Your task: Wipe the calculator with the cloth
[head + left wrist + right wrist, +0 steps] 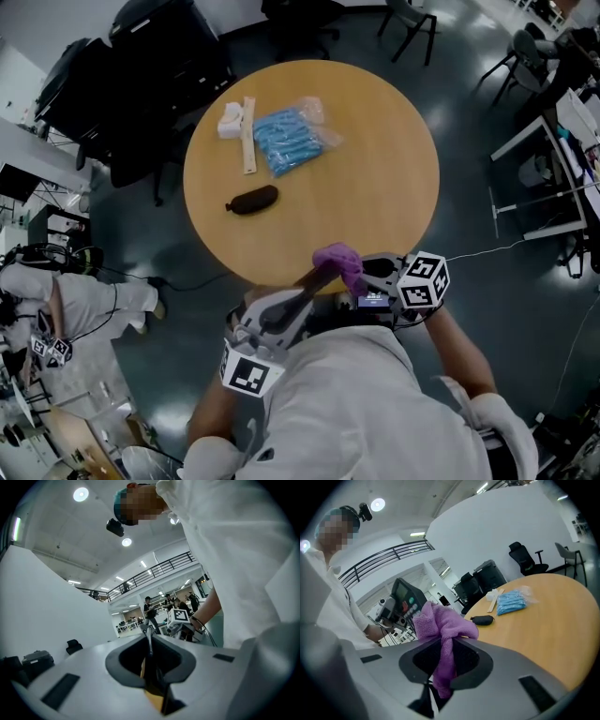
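At the table's near edge, in front of the person's chest, my left gripper (302, 289) is shut on the dark calculator (315, 277). In the left gripper view the calculator (149, 645) stands edge-on between the jaws of the left gripper (151, 660). My right gripper (364, 274) is shut on a bunched purple cloth (338, 261), which lies against the calculator's far end. The right gripper view shows the cloth (446, 623) hanging out of the right gripper (443, 663), with the calculator (405, 603), its screen and coloured keys facing me, just left of it.
On the round wooden table (375, 178) lie a black pouch (253, 200), a clear bag of blue items (292, 139), a wooden stick (248, 134) and a white packet (231, 120). Black cases (159, 66) and chairs stand beyond. Another person (89, 300) is at the left.
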A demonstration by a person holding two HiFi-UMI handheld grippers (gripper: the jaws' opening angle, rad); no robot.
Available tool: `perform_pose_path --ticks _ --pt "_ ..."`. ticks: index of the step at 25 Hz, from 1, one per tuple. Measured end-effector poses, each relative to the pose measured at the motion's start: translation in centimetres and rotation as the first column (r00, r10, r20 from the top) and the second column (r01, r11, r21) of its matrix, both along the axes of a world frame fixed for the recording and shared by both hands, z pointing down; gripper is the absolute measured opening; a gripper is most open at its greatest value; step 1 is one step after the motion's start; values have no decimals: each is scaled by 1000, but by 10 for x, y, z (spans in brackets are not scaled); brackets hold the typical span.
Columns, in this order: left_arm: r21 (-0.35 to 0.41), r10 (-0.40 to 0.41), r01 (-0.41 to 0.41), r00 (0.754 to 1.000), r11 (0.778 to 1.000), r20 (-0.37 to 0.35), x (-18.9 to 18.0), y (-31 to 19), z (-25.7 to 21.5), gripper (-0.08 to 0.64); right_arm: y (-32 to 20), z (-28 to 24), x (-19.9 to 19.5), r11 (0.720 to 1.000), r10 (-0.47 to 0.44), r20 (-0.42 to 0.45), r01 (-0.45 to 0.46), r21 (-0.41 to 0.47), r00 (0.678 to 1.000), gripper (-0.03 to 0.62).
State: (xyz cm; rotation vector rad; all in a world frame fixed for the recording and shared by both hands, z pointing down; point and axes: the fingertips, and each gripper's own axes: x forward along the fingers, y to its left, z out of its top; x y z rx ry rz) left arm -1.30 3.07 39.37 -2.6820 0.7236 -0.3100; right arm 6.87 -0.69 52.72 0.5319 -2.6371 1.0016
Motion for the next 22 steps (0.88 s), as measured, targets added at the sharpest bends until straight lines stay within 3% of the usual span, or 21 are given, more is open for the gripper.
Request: perform_pose_path --ticks 6,8,10,12,15,18,20,22 --pt "44 62 -65 996 997 63 5 13 1 46 7 33 16 998 -67 -147 64 -21 987 66" --pt "45 93 -97 992 994 79 7 18 3 46 -3 13 32 997 -57 -165 65 42 985 67" --pt "51 126 -132 987 990 101 9 22 6 46 -10 -36 41 981 -80 -147 104 166 986 67" --pt "64 159 -169 978 984 132 11 25 10 46 -5 -104 33 925 -174 -111 201 323 979 67" --pt "98 211 -231 960 968 186 15 32 13 46 20 -182 5 777 -355 -150 380 501 923 67" --pt "139 258 -289 944 947 207 22 41 7 46 42 -193 -20 658 -488 -266 551 513 831 67" --pt "168 280 -315 939 934 201 27 47 -4 46 52 -185 -32 614 -557 -295 624 483 776 67" --pt "209 291 -336 932 918 215 31 53 -14 46 57 -174 -36 591 -594 -322 671 447 738 67"
